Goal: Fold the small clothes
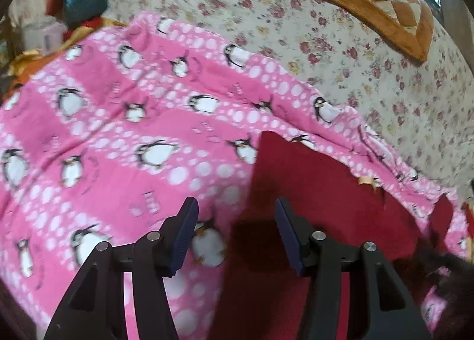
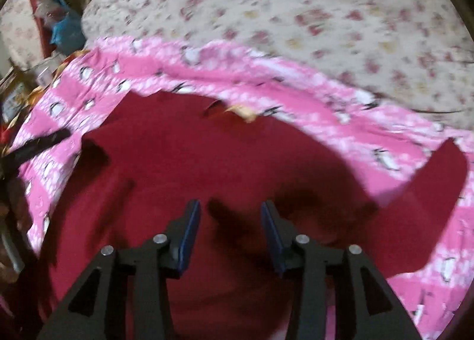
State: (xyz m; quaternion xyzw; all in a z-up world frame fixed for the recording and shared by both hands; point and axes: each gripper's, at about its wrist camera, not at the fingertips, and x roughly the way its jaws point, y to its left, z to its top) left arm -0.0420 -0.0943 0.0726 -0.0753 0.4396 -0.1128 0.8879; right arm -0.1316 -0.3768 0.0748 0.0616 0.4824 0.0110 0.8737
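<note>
While a soft, limp red garment [image 2: 207, 162] lies spread on the penguin blanket [image 1: 118, 132] on the bed, left tool [image 1: 237, 236] and right tool [image 2: 231, 236] hover spread, empty; a sleeve edge looks the best hold.

Dim indoor light, fisheye-bent edges, right wrist view smeared by motion blur.
</note>
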